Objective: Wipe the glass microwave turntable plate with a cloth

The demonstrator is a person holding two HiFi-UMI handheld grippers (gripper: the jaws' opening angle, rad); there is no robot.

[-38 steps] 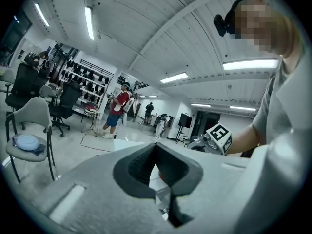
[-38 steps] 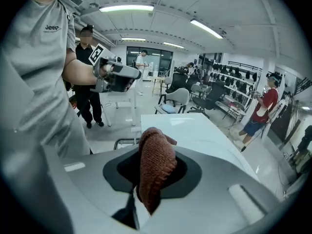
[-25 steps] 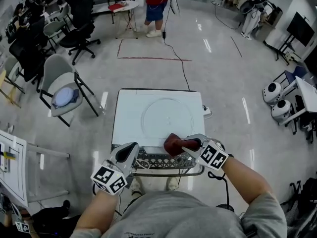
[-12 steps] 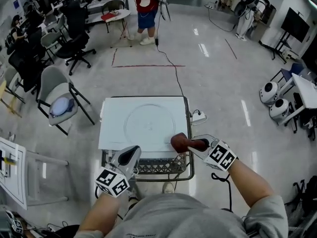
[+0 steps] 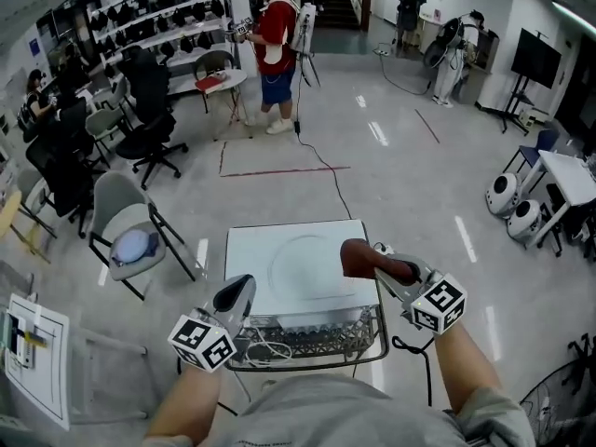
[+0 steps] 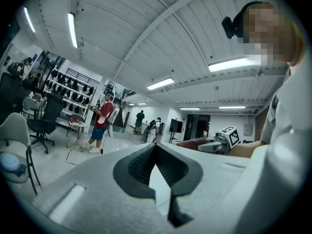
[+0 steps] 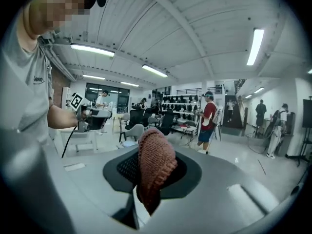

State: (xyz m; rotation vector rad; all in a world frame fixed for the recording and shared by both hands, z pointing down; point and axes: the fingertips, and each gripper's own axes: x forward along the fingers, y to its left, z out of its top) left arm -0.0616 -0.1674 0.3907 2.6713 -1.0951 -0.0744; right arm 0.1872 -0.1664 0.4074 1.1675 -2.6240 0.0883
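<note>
White table at centre, used as the reference. Glass turntable plate lies flat on the table, roughly mid-top, slightly toward its right half, seen as a faint clear ring. Right gripper sits over the table's right edge, clenched on a brick-red knitted cloth. In the right gripper view the cloth is bunched between the jaws and sticks out past the tips, with open room behind it. The cloth overlaps the plate's right rim in the head view; can't tell whether it touches the glass. Left gripper is at the table's near-left edge, off the plate. In the left gripper view its jaws meet at the tips with nothing between them. Wire basket runs along the table's near side, with a white cable lying in it. Grey chair stands left of the table, a blue cushion on its seat. Person in a red shirt stands well beyond the table's far side. Two round white machines are on the floor far right of the table.
</note>
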